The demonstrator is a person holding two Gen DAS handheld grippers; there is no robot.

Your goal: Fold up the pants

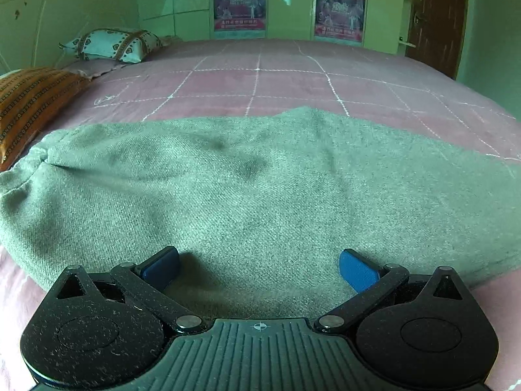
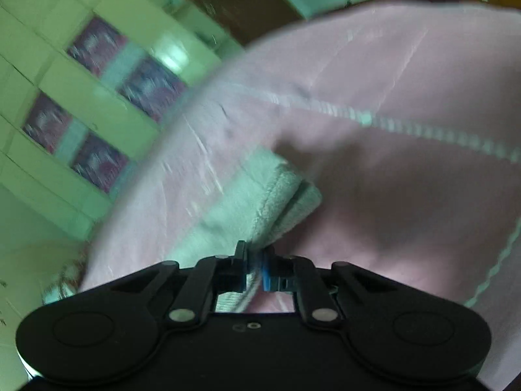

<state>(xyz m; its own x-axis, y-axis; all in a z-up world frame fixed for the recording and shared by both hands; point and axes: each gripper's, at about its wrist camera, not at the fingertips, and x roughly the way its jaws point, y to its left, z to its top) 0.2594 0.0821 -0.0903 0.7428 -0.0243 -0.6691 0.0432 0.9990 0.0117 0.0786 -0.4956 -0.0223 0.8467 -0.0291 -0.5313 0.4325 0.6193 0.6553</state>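
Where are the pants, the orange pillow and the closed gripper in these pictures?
pants (image 1: 260, 189): left wrist view, middle of the spread grey-green cloth.
orange pillow (image 1: 32, 104): left wrist view, its striped top.
right gripper (image 2: 255, 272): right wrist view, between fingertips pinching cloth.

Grey-green pants (image 1: 254, 182) of coarse twilled cloth, matt and slightly fuzzy, lie just ahead of the left gripper (image 1: 259, 268); its fingers are speckled matt black plastic with smooth blue pads (image 1: 356, 272) and bright metal pivot pins. Beyond the fingertips, the pink bedsheet (image 1: 293, 81) is soft matt cloth with white stitched lines. Between the right gripper (image 2: 255, 268) pads, the pants hem (image 2: 276, 195) looks fleecy and ribbed.
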